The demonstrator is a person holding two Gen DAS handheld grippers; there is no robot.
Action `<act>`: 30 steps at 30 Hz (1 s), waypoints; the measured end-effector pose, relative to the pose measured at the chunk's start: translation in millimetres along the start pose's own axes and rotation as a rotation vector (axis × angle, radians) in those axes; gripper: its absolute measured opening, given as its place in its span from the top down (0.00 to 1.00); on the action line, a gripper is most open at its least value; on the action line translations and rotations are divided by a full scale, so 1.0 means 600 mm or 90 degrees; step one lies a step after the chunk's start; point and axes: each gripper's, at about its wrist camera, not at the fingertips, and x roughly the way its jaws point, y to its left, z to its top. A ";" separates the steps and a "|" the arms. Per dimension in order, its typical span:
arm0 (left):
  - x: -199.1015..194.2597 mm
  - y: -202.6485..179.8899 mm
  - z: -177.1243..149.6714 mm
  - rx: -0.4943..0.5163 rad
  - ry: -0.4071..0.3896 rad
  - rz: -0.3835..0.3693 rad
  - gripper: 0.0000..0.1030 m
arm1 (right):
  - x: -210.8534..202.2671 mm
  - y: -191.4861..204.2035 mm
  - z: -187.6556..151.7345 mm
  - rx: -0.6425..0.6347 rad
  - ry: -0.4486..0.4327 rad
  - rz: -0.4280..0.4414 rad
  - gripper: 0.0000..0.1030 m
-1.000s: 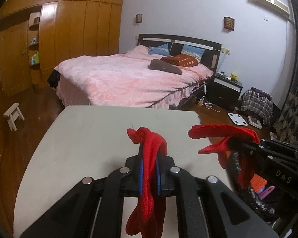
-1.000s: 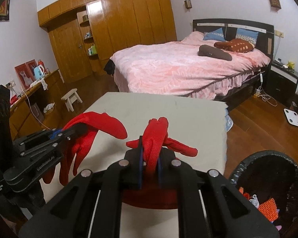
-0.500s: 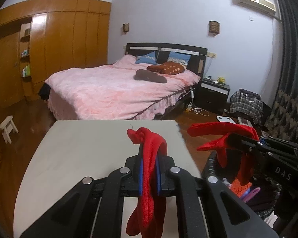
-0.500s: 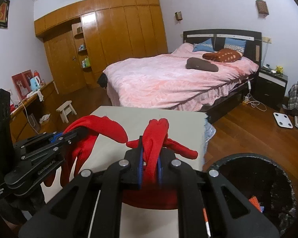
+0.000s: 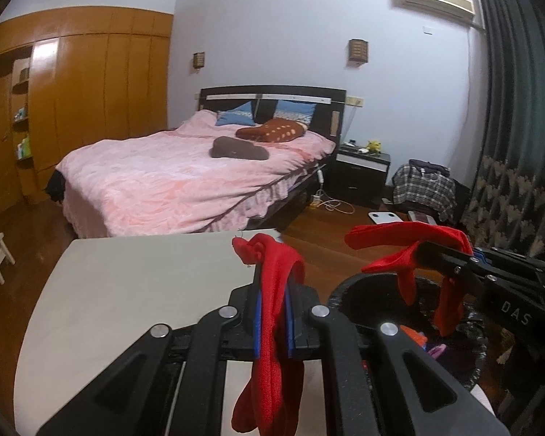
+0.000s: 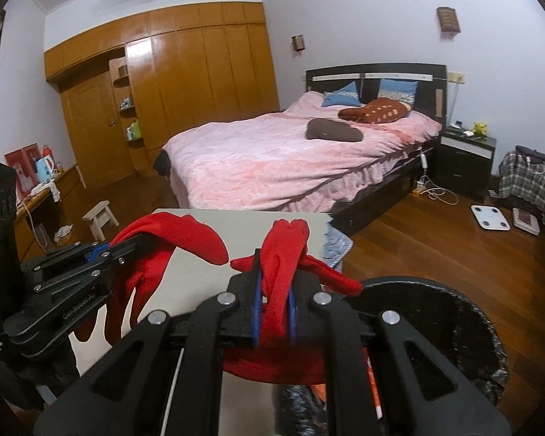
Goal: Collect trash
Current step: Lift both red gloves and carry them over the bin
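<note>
In the left wrist view, the beige table (image 5: 134, 283) fills the lower left of the frame, bare where it shows. At lower centre the left gripper (image 5: 272, 312) has its jaws pinched tight on a red glove (image 5: 276, 283), whose top flops over the fingertips while the rest dangles below. At right, the right gripper (image 5: 450, 258) comes in from the frame edge, jaws closed on a second red glove (image 5: 403, 239) hanging above the black trash bin (image 5: 348, 287) at lower right; coloured scraps already lie inside.

In the right wrist view, the left gripper (image 6: 101, 250) sits at left over the table (image 6: 236, 225), its glove (image 6: 178, 236) drooping. At centre the right gripper (image 6: 274, 290) clamps its own glove (image 6: 283, 247), and the bin (image 6: 465, 312) opens at lower right.

Both gloves appear to be the trash, each gripped mid-cloth so it hangs free and should fall cleanly. The right one looks placed for release; the left one seems short of the rim.
</note>
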 end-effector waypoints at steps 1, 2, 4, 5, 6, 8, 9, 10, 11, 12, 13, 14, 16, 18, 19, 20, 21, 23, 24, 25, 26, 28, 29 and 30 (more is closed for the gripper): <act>-0.001 -0.006 0.000 0.003 0.000 -0.004 0.91 | -0.005 -0.008 -0.001 0.003 -0.002 -0.006 0.90; 0.001 -0.014 0.001 0.006 0.000 -0.010 0.91 | -0.007 -0.013 -0.001 0.005 -0.002 -0.010 0.90; 0.005 -0.034 0.003 0.013 0.001 -0.020 0.91 | -0.017 -0.030 -0.004 0.011 -0.005 -0.021 0.90; 0.009 -0.042 0.004 0.017 0.001 -0.026 0.91 | -0.021 -0.035 -0.007 0.012 -0.005 -0.025 0.90; 0.012 -0.052 0.004 0.021 0.002 -0.032 0.91 | -0.023 -0.042 -0.008 0.014 -0.005 -0.030 0.90; 0.018 -0.070 0.005 0.027 0.004 -0.043 0.91 | -0.032 -0.059 -0.013 0.021 -0.006 -0.042 0.90; 0.022 -0.082 0.004 0.032 0.005 -0.051 0.91 | -0.036 -0.066 -0.015 0.024 -0.007 -0.047 0.90; 0.024 -0.088 0.004 0.035 0.005 -0.055 0.91 | -0.039 -0.074 -0.016 0.027 -0.007 -0.052 0.90; 0.030 -0.097 0.004 0.040 0.007 -0.061 0.91 | -0.043 -0.085 -0.019 0.031 -0.007 -0.059 0.90; 0.037 -0.108 0.003 0.045 0.010 -0.067 0.91 | -0.046 -0.095 -0.022 0.036 -0.007 -0.067 0.90; 0.041 -0.117 0.002 0.048 0.012 -0.073 0.91 | -0.049 -0.103 -0.025 0.039 -0.006 -0.073 0.90; 0.046 -0.126 0.001 0.051 0.015 -0.079 0.91 | -0.050 -0.110 -0.026 0.041 -0.005 -0.077 0.90; 0.057 -0.144 -0.002 0.058 0.021 -0.092 0.91 | -0.054 -0.126 -0.033 0.047 -0.002 -0.090 0.90; 0.064 -0.157 -0.004 0.064 0.026 -0.103 0.91 | -0.055 -0.138 -0.037 0.052 0.001 -0.099 0.90; 0.068 -0.164 -0.005 0.066 0.028 -0.108 0.91 | -0.055 -0.142 -0.039 0.053 0.003 -0.103 0.90; 0.073 -0.170 -0.006 0.068 0.031 -0.113 0.91 | -0.057 -0.150 -0.043 0.055 0.005 -0.108 0.90; 0.079 -0.176 -0.007 0.070 0.033 -0.118 0.91 | -0.057 -0.156 -0.047 0.057 0.007 -0.114 0.90; 0.087 -0.187 -0.009 0.073 0.036 -0.126 0.91 | -0.057 -0.163 -0.052 0.057 0.012 -0.125 0.90; 0.093 -0.193 -0.009 0.075 0.038 -0.130 0.91 | -0.056 -0.168 -0.054 0.057 0.015 -0.129 0.90; 0.096 -0.198 -0.010 0.076 0.039 -0.133 0.91 | -0.056 -0.172 -0.056 0.059 0.016 -0.131 0.90; 0.100 -0.203 -0.010 0.078 0.040 -0.136 0.91 | -0.056 -0.178 -0.060 0.063 0.018 -0.134 0.90; 0.109 -0.215 -0.013 0.079 0.043 -0.142 0.91 | -0.057 -0.188 -0.064 0.068 0.020 -0.138 0.90; 0.114 -0.218 -0.014 0.078 0.045 -0.144 0.91 | -0.056 -0.194 -0.066 0.071 0.021 -0.140 0.90; 0.119 -0.221 -0.015 0.077 0.046 -0.146 0.91 | -0.056 -0.199 -0.068 0.073 0.023 -0.142 0.90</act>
